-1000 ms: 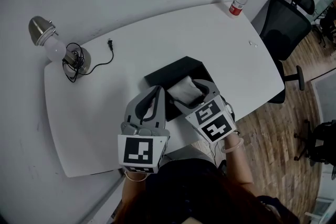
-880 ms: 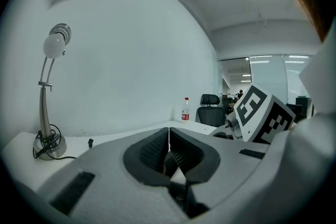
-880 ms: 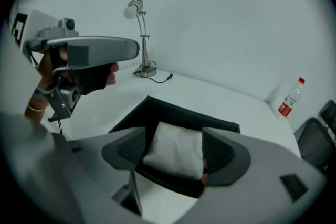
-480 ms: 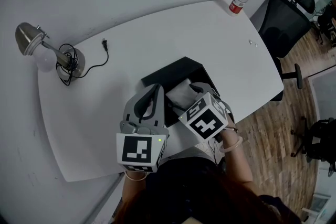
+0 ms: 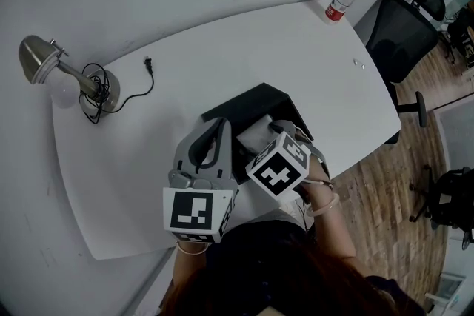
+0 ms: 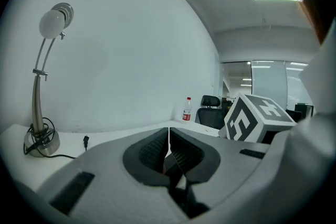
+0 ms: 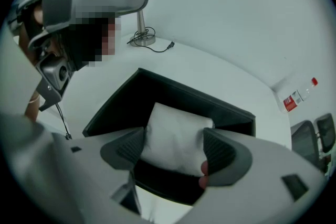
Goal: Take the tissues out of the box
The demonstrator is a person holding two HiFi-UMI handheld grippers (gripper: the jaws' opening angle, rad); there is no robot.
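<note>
A black tissue box (image 5: 244,103) lies open on the white table (image 5: 185,63) just in front of me. A white stack of tissues (image 7: 176,136) stands tilted up out of the box (image 7: 173,94). My right gripper (image 7: 176,152) reaches over the near side of the box with its jaws spread wide, one on each side of the tissues (image 5: 255,133); the stack fills the gap and brushes the pads. My left gripper (image 6: 169,139) is shut with nothing in it and sits by the box's left edge (image 5: 221,128).
A desk lamp (image 5: 67,78) with a coiled cord stands at the table's far left. A plastic bottle with a red cap (image 5: 341,2) is at the far right corner. A black office chair (image 5: 404,26) is beyond the right edge.
My right gripper has rolled over above the box, its marker cube turning and shifting left toward the left gripper. The left gripper has stayed where it was.
</note>
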